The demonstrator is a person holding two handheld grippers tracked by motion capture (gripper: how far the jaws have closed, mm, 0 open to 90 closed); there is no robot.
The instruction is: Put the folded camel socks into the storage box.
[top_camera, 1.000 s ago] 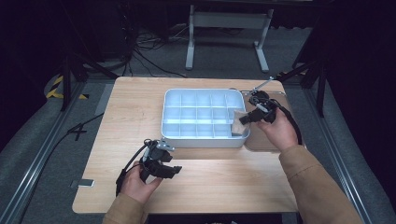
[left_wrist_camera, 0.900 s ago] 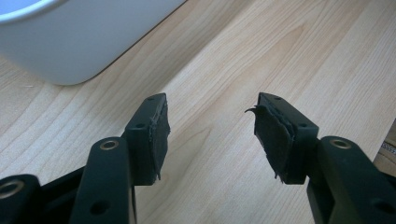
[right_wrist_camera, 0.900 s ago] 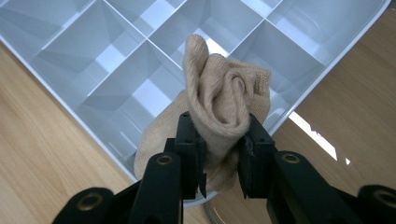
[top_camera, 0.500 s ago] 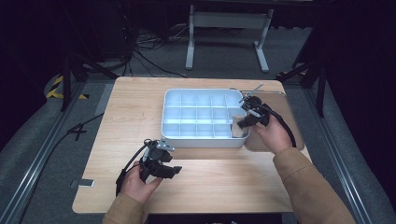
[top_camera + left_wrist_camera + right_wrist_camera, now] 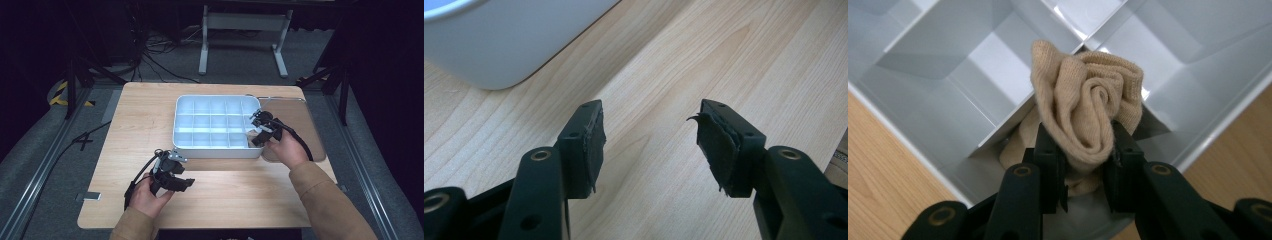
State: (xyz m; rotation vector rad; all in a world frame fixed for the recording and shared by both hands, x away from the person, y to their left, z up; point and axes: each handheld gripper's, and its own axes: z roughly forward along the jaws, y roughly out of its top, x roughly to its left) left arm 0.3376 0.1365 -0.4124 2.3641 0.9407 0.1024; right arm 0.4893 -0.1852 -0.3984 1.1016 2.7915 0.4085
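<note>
Pale woodgrain table (image 5: 140, 130); right tool (image 5: 1083, 150) pinching ribbed tan sock (image 5: 1088, 105); left tool (image 5: 649, 137) agape.

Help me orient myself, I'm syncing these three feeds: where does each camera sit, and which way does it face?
High view: above the person's side, looking forward and down on the table; both forearms, left gripper and right gripper show.
Left gripper view: rides the left gripper, looking along open jaws at bare wood.
Right gripper view: rides the right gripper, looking down at a rolled beige sock between its jaws.
Shared: all three views show the white divided tray.
</note>
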